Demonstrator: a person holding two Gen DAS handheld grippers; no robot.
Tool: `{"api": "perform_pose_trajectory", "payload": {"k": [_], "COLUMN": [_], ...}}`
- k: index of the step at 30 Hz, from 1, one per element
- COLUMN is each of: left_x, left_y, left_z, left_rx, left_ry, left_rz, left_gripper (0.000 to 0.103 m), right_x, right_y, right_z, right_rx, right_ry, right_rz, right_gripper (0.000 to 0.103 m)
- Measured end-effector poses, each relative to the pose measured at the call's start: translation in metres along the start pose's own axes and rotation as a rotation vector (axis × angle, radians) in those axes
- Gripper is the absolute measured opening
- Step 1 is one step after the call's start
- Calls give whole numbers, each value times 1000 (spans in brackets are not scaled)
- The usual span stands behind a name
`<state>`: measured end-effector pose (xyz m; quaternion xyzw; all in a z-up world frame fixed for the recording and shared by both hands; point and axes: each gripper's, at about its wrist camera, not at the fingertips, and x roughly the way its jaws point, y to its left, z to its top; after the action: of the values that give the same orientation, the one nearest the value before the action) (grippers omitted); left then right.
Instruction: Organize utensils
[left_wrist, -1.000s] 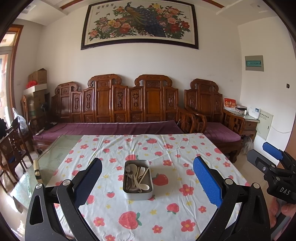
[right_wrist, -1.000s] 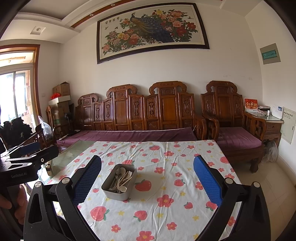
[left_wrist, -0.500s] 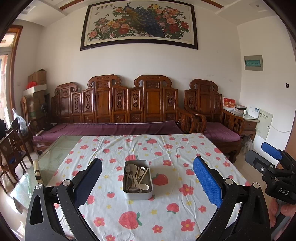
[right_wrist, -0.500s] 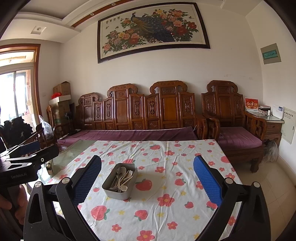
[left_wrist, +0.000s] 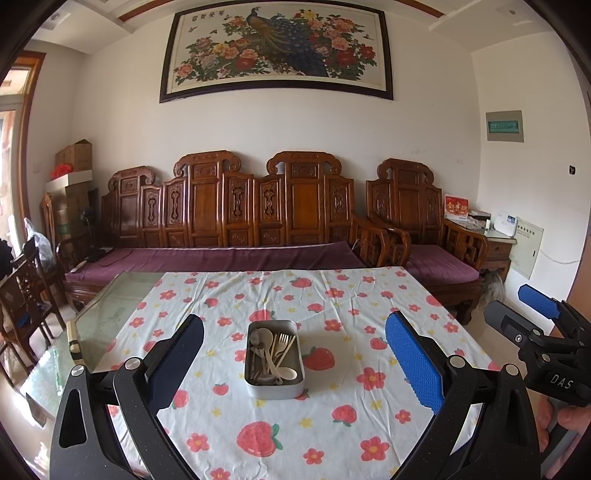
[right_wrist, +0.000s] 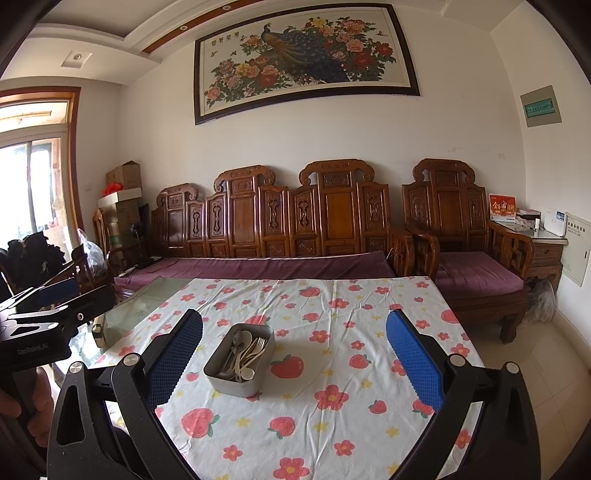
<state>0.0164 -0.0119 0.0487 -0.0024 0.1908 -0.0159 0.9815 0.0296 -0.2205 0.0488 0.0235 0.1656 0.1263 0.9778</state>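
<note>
A grey metal tin (left_wrist: 275, 386) (right_wrist: 229, 384) sits mid-table on the strawberry-print cloth (left_wrist: 351, 413) (right_wrist: 332, 398). Inside lie several utensils: cream spoons and forks (left_wrist: 279, 354) (right_wrist: 247, 354) mixed with metal spoons. My left gripper (left_wrist: 293, 354) hovers open above the table's near side, with the tin ahead between its blue pads and nothing held. My right gripper (right_wrist: 293, 350) is open too, empty, with the tin slightly left of its centre. In the left wrist view the right gripper (left_wrist: 532, 317) shows at the right edge; in the right wrist view the left gripper (right_wrist: 55, 299) shows at the left edge.
Bare glass tabletop (left_wrist: 107, 314) lies left of the cloth, with a small cylinder (left_wrist: 74, 338) near its edge. A carved wooden sofa with purple cushions (left_wrist: 229, 258) runs behind the table. An armchair (left_wrist: 424, 236) and side table (left_wrist: 491, 236) stand at right, chairs (left_wrist: 22, 295) at left.
Both grippers have shifted only slightly; the view has barely changed. The tin and its utensils have not moved, and both grippers stay open.
</note>
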Motion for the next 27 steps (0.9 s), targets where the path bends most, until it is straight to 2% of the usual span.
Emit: {"api": "perform_pose_trajectory", "payload": {"k": [27], "left_x": [-1], "left_y": [-1], "left_z": [0], "left_rx": [0], "left_ry": [-1], "left_rz": [0], "left_gripper": [95], "right_x": [1], "right_y": [0], "right_z": [-1], "right_rx": [0], "right_ry": [2], "right_rz": [1], "right_gripper": [100]}}
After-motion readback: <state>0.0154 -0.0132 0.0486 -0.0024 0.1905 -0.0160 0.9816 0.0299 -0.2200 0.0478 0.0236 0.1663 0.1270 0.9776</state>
